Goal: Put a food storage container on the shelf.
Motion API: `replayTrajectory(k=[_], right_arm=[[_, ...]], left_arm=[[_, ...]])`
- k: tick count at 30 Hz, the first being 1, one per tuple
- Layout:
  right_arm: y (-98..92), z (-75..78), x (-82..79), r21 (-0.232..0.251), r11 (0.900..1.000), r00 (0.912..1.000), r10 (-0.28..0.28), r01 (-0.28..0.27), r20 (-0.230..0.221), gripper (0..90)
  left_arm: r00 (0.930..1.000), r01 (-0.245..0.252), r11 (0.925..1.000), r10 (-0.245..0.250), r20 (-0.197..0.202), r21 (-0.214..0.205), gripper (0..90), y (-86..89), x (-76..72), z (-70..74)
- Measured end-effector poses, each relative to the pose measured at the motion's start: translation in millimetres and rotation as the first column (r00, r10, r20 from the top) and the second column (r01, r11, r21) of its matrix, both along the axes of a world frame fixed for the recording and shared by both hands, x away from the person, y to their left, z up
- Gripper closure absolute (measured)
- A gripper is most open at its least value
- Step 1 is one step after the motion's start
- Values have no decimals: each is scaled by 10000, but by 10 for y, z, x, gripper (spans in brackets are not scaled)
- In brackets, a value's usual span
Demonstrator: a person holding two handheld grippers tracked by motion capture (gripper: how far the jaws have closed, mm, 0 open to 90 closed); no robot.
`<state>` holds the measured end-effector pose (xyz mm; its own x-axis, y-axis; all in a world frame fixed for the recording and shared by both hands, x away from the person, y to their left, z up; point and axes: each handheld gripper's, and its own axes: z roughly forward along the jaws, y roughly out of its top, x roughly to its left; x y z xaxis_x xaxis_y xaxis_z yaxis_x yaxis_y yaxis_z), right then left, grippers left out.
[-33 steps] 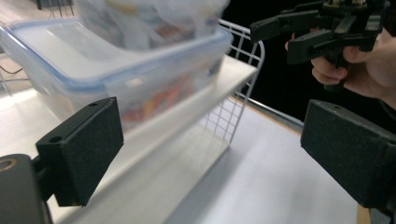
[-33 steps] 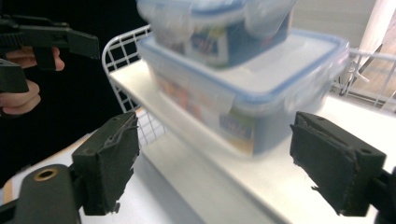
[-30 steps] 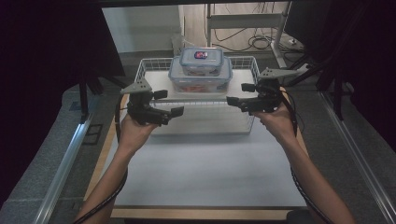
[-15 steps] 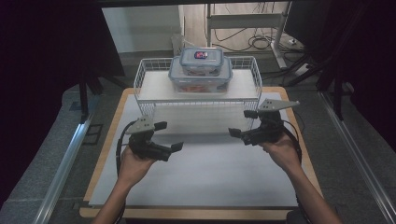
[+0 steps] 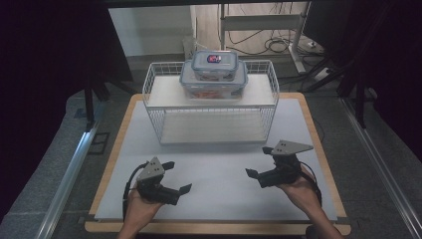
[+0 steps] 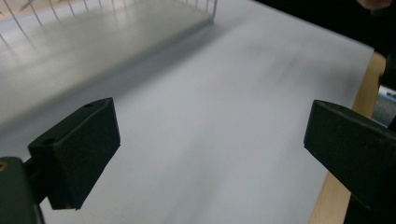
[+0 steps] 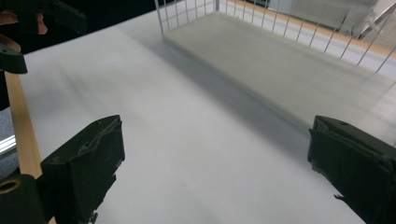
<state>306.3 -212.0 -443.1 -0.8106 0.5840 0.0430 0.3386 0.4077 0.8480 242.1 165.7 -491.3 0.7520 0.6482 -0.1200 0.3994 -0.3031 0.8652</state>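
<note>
**Two stacked containers sitting on the wire rack**

A small clear lidded plastic container (image 5: pixel 214 64) is resting on a larger clear one (image 5: pixel 213 85), atop the white wire rack (image 5: pixel 154 99) at upper centre. Low in the frame, the left gripper (image 5: pixel 178 177) and right gripper (image 5: pixel 257 163) are hovering over the white tabletop (image 5: pixel 219 174), jaws apart and empty, the right's just opening.

No text, brand name or number can be read. A small dark label with a reddish mark is seen on the lid of the upper food box (image 5: pixel 214 63), which is stacked on a larger box (image 5: pixel 213 83), but its print is too small to be made out.
</note>
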Motion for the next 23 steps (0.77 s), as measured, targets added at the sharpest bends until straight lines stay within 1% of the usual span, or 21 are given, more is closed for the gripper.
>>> replayTrajectory(k=[1,2,4,5,6,7,9,10,12,13,14,15,17,19,23], right_arm=[[-5,-52,-16,-24,10000,10000,-32,32,-27,38],[-11,-120,-37,-65,10000,10000,-36,36,-66,39],[-20,-215,-63,-206,9998,9999,-75,72,-153,38],[-20,-215,-63,-206,9998,9999,-75,72,-153,38],[-25,-338,-94,-408,9991,9997,-69,59,-253,38],[-24,-376,-102,-546,9985,9996,-37,20,-297,38],[-12,-465,-132,-890,9960,9993,-10,-23,-365,39],[-4,-513,-154,-1117,9937,9992,41,-86,-405,38],[5,-587,-187,-1335,9909,9987,118,-183,-493,39],[8,-612,-198,-1411,9897,9983,143,-222,-568,39],[12,-649,-214,-1517,9880,9974,178,-282,-696,39],[15,-669,-222,-1581,9870,9970,183,-301,-758,39],[23,-706,-231,-1739,9841,9958,209,-362,-891,39],[29,-715,-224,-1839,9824,9961,185,-341,-859,39],[18,-714,-209,-1783,9836,9962,115,-267,-860,40]], left_arm=[[10000,0,10000,0,0,0,36,0,0,0],[10000,48,9995,-46,-43,307,33,-46,-50,-102],[9999,35,9991,-28,-170,423,26,-67,-84,-161],[9999,35,9991,-28,-170,423,26,-67,-84,-161],[9996,-50,9984,66,-273,572,26,-78,-117,-210],[9996,-50,9984,66,-273,572,27,-78,-117,-210],[9989,-174,9952,216,-427,963,27,-81,-151,-278],[9988,-212,9933,261,-416,1138,27,-81,-160,-295],[9988,-289,9880,347,-354,1519,27,-83,-171,-314],[9988,-334,9833,391,-286,1787,27,-82,-171,-320],[9988,-334,9833,391,-286,1787,26,-82,-171,-320],[9986,-416,9795,469,-223,1973,26,-76,-167,-329],[9980,-444,9790,526,-359,1991,26,-60,-153,-344],[9971,-487,9777,597,-478,2043,26,-48,-139,-363],[9970,-514,9766,623,-458,2088,25,-47,-134,-362]])
